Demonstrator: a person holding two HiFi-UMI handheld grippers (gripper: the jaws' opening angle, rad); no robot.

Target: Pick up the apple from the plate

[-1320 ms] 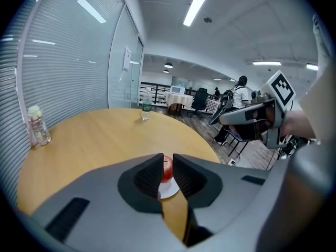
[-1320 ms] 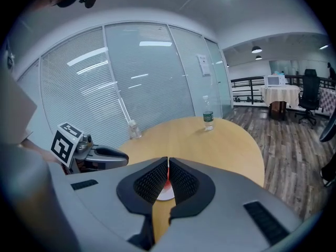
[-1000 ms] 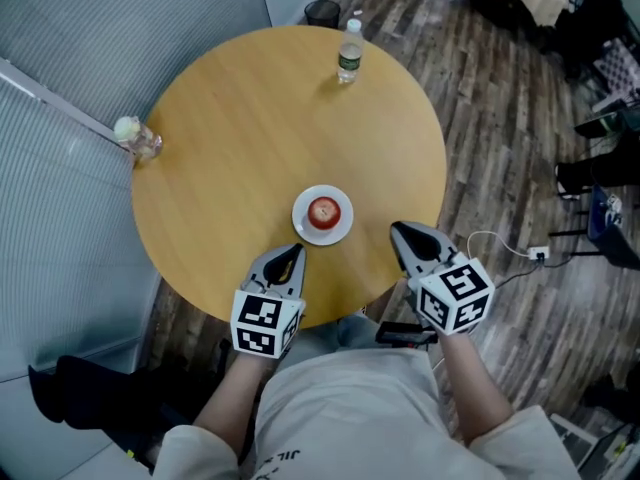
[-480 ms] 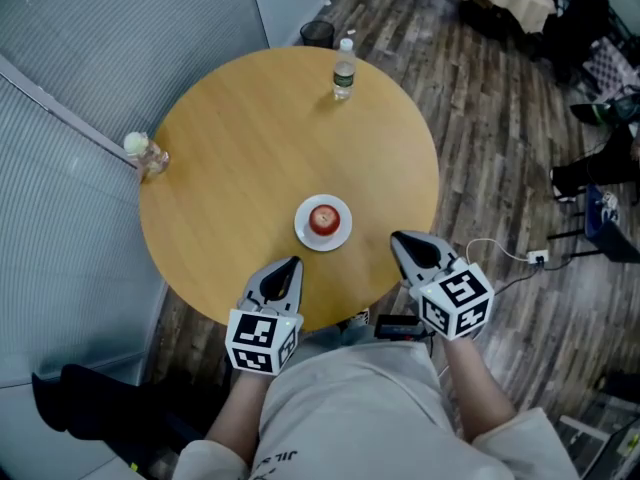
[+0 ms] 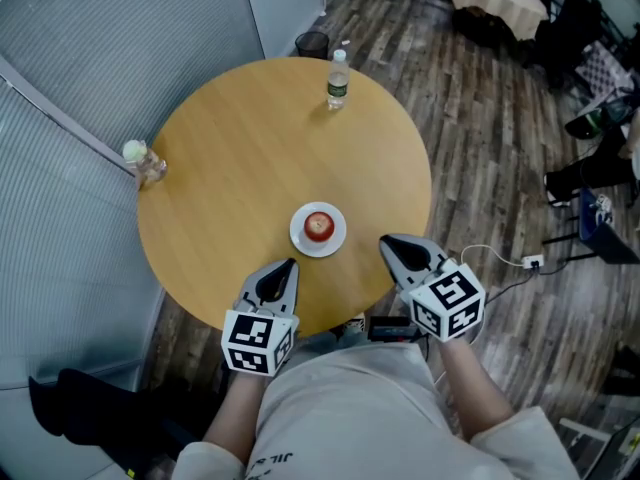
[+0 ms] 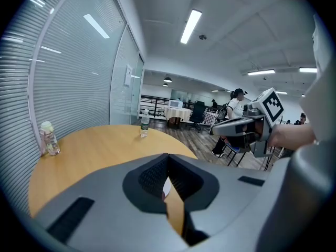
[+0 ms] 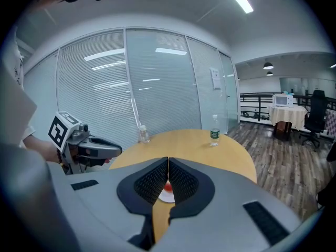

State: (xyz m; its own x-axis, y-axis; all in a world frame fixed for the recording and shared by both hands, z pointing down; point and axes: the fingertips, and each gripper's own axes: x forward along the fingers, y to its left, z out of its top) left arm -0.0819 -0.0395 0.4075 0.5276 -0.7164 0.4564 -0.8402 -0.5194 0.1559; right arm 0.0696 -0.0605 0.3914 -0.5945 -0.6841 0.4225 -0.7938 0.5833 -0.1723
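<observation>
A red apple (image 5: 318, 225) sits on a small white plate (image 5: 301, 238) near the front of the round wooden table (image 5: 250, 148). My left gripper (image 5: 290, 264) hovers just short of the plate at its front left, jaws shut and empty. My right gripper (image 5: 385, 241) hangs to the plate's right over the table's edge, also shut with nothing in it. In the right gripper view the apple (image 7: 168, 186) and plate (image 7: 167, 197) show below the shut tips (image 7: 168, 159). In the left gripper view only a sliver of plate (image 6: 165, 186) shows under the tips (image 6: 168, 156).
A water bottle (image 5: 337, 78) stands at the table's far edge and a small jar (image 5: 140, 158) at its left edge beside a glass partition. A dark bin (image 5: 312, 43) sits on the floor beyond the table. Chairs and a cable lie on the wooden floor to the right.
Both grippers have lifted a little while staying at the same spots beside the plate, jaws still shut. The apple and plate have not moved; the head view has shifted slightly.
</observation>
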